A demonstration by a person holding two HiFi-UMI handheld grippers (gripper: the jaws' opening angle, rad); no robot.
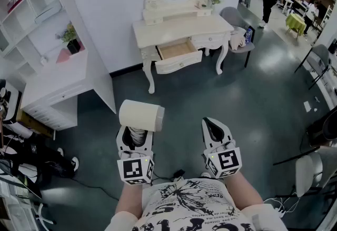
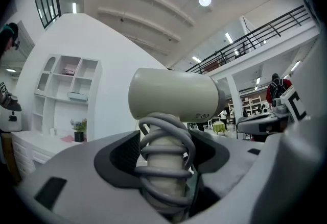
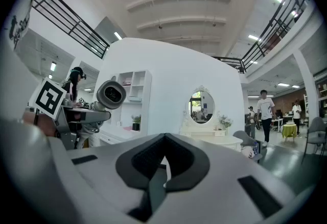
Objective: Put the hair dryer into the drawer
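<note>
The left tool (image 1: 136, 138) clamps the hair dryer (image 1: 141, 115) by its cord-wrapped handle, barrel up; likely top-heavy, hard slick shell, so the handle's the hold; right tool (image 1: 216, 127) clenched, empty; open drawer (image 1: 180, 61) well ahead.

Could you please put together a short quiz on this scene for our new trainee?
1. True or false: the drawer stands open.
2. Which tool holds the hair dryer: A left, B right, C neither?
3. Fill in: the cable is wound round the dryer's ____.
Key: 1 true; 2 A, the left tool; 3 handle.
</note>
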